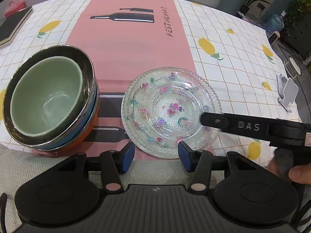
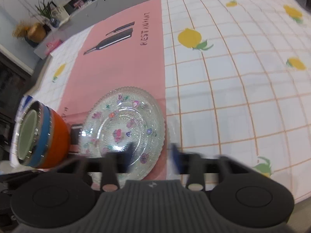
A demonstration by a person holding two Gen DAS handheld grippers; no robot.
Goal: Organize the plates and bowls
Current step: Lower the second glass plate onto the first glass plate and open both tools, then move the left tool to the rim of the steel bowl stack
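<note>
Glass plates sit stacked near the worktop's front edge beside nested bowls; both the left hand-held gripper and the right hand-held gripper gape empty.

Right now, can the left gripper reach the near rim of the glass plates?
Probably yes: the left gripper is open just before the glass plates, nothing between; the right gripper hovers over their far side.

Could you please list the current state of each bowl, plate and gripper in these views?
Pale green ceramic bowl: upright, empty, nested on top of the bowl stack.
Stacked steel-rimmed bowls, dark, blue and orange: nested, upright on the table.
Clear glass plates with flower decals: stacked, flat on the pink mat.
Left gripper: open, holding nothing.
Right gripper: open, above the plates.
</note>
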